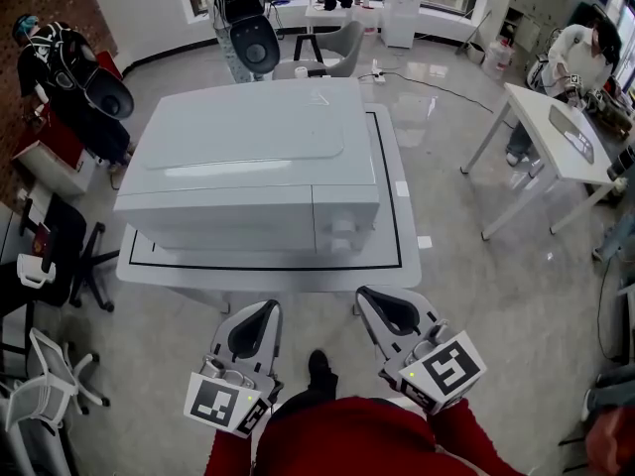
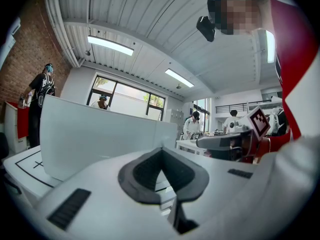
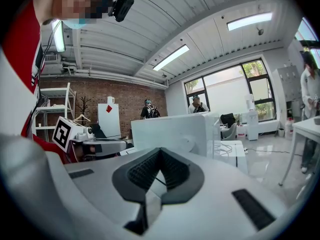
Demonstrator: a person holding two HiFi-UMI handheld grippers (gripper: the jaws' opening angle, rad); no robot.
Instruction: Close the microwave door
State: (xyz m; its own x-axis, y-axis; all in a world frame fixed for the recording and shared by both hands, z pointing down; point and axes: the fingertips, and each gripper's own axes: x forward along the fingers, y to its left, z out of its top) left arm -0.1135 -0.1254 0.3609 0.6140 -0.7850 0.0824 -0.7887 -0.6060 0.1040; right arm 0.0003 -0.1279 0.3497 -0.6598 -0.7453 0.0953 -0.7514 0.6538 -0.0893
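A white microwave (image 1: 248, 157) stands on a low white table (image 1: 268, 274) marked with a black outline. Its door (image 1: 213, 218) lies flush with the front, beside the knob panel (image 1: 342, 228). My left gripper (image 1: 268, 309) and right gripper (image 1: 368, 297) hover side by side just short of the table's near edge, level, apart from the microwave. Both are shut with nothing between the jaws. In the left gripper view the shut gripper (image 2: 161, 151) points at the microwave (image 2: 100, 136); in the right gripper view the shut gripper (image 3: 160, 151) faces the knob side of the microwave (image 3: 175, 131).
White chairs (image 1: 45, 385) and a black chair (image 1: 69, 256) stand to the left. A white desk (image 1: 556, 132) with a person beside it is at the right. A person with a backpack (image 1: 238, 8) stands behind the table, and a cable (image 1: 437, 85) lies on the floor.
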